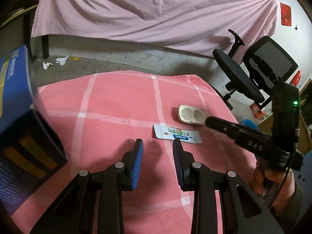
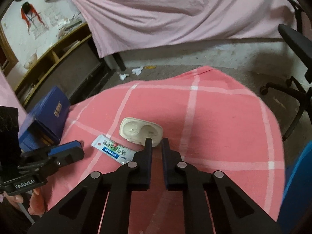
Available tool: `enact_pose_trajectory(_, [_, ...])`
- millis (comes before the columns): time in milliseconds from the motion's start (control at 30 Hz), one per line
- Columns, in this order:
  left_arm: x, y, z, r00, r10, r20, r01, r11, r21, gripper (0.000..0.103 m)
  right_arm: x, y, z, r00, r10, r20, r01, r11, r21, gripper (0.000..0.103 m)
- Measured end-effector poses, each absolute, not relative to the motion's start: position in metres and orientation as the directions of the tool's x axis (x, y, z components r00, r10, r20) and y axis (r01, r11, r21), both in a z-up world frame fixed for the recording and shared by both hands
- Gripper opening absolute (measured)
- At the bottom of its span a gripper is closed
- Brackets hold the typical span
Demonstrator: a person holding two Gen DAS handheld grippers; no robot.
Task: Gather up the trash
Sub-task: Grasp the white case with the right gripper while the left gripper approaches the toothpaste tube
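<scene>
A cream plastic tray [image 1: 190, 115] [image 2: 136, 129] with two round hollows lies on the pink checked cloth [image 1: 117, 101] [image 2: 224, 120]. My right gripper [image 2: 157, 141] [image 1: 208, 120] is shut on the tray's near rim, which sits pinched between its tips. Just beside the tray lies a flat silver packet [image 1: 175, 136] [image 2: 111, 149] with a blue and green label. My left gripper [image 1: 158, 142] [image 2: 76, 146] hovers open close to the packet's near edge, with nothing between its blue pads [image 1: 136, 165].
A blue box [image 1: 19, 117] [image 2: 48, 113] stands at the cloth's left edge. A black office chair [image 1: 239, 78] [image 2: 296, 39] is at the right. Crumpled tissues [image 1: 61, 60] [image 2: 137, 70] lie on the floor below a hanging pink sheet [image 1: 156, 9].
</scene>
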State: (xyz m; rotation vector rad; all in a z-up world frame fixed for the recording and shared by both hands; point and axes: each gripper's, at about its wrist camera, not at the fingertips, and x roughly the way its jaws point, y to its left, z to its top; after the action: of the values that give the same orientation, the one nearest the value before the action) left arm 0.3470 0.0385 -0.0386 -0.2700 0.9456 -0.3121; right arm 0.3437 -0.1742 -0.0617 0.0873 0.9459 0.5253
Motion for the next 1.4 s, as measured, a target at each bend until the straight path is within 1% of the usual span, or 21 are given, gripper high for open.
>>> enact_pose_trajectory(67, [0.352, 0.037, -0.039, 0.538, -0.377, -0.754, 0.146, 0.923, -0.357, 0.027, 0.341, -0.180, -0.059, 0.486, 0.455, -0.746, -0.379, 0.879, 0.290, 0.007])
enact_pose_trajectory(133, [0.358, 0.032, -0.041, 0.532, -0.372, -0.761, 0.152, 0.926, -0.347, 0.030, 0.340, -0.186, -0.057, 0.503, 0.454, -0.735, -0.371, 0.882, 0.291, 0.007])
enact_pose_trajectory(200, [0.364, 0.029, -0.043, 0.518, -0.376, -0.768, 0.146, 0.924, -0.354, 0.030, 0.345, -0.186, -0.053, 0.512, 0.451, -0.731, -0.367, 0.884, 0.289, 0.009])
enact_pose_trajectory(233, [0.367, 0.028, -0.044, 0.513, -0.383, -0.768, 0.143, 0.920, -0.364, 0.030, 0.348, -0.186, -0.053, 0.507, 0.454, -0.733, -0.368, 0.883, 0.293, 0.012])
enact_pose_trajectory(267, [0.369, 0.027, -0.045, 0.508, -0.393, -0.766, 0.139, 0.915, -0.378, 0.030, 0.352, -0.186, -0.054, 0.501, 0.457, -0.735, -0.365, 0.881, 0.300, 0.021])
enact_pose_trajectory(333, [0.373, 0.026, -0.046, 0.500, -0.404, -0.766, 0.136, 0.910, -0.391, 0.030, 0.360, -0.184, -0.056, 0.483, 0.484, -0.730, -0.363, 0.869, 0.335, 0.034])
enact_pose_trajectory(400, [0.375, 0.026, -0.047, 0.500, -0.404, -0.766, 0.134, 0.910, -0.392, 0.029, 0.367, -0.181, -0.059, 0.460, 0.508, -0.728, -0.369, 0.855, 0.363, 0.034])
enact_pose_trajectory(467, [0.377, 0.026, -0.048, 0.501, -0.393, -0.771, 0.128, 0.915, -0.383, 0.024, 0.374, -0.176, -0.064, 0.432, 0.518, -0.738, -0.380, 0.847, 0.372, 0.034])
enact_pose_trajectory(533, [0.378, 0.026, -0.050, 0.500, -0.384, -0.776, 0.123, 0.919, -0.376, 0.016, 0.379, -0.168, -0.072, 0.397, 0.524, -0.754, -0.392, 0.839, 0.377, 0.034])
enact_pose_trajectory(600, [0.379, 0.025, -0.051, 0.498, -0.386, -0.777, 0.116, 0.917, -0.382, 0.012, 0.376, -0.165, -0.074, 0.385, 0.525, -0.759, -0.406, 0.835, 0.371, 0.029])
enact_pose_trajectory(667, [0.381, 0.022, -0.052, 0.492, -0.392, -0.777, 0.111, 0.914, -0.391, 0.004, 0.374, -0.164, -0.075, 0.377, 0.525, -0.763, -0.412, 0.833, 0.370, 0.012])
enact_pose_trajectory(700, [0.381, 0.021, -0.053, 0.484, -0.396, -0.780, 0.109, 0.912, -0.395, 0.000, 0.374, -0.165, -0.076, 0.375, 0.523, -0.765, -0.410, 0.834, 0.369, 0.011])
enact_pose_trajectory(833, [0.377, 0.020, -0.051, 0.492, -0.406, -0.770, 0.113, 0.907, -0.406, 0.000, 0.368, -0.168, -0.075, 0.384, 0.522, -0.762, -0.410, 0.836, 0.366, 0.008])
enact_pose_trajectory(1133, [0.353, 0.021, -0.041, 0.517, -0.420, -0.746, 0.111, 0.897, -0.428, 0.000, 0.333, -0.204, -0.057, 0.523, 0.437, -0.732, -0.338, 0.894, 0.293, 0.007])
enact_pose_trajectory(1200, [0.348, 0.018, -0.037, 0.534, -0.426, -0.730, 0.135, 0.896, -0.424, 0.000, 0.321, -0.216, -0.054, 0.537, 0.433, -0.724, -0.318, 0.899, 0.302, 0.007])
enact_pose_trajectory(1300, [0.347, 0.011, -0.030, 0.556, -0.431, -0.711, 0.177, 0.897, -0.405, 0.000, 0.308, -0.226, -0.048, 0.560, 0.394, -0.729, -0.290, 0.917, 0.273, 0.007])
enact_pose_trajectory(1367, [0.351, 0.005, -0.028, 0.558, -0.409, -0.722, 0.201, 0.911, -0.360, 0.011, 0.298, -0.232, -0.046, 0.569, 0.361, -0.739, -0.263, 0.931, 0.253, 0.008])
enact_pose_trajectory(1400, [0.352, 0.000, -0.027, 0.560, -0.396, -0.727, 0.221, 0.918, -0.330, 0.031, 0.296, -0.235, -0.046, 0.570, 0.358, -0.740, -0.255, 0.933, 0.255, 0.008])
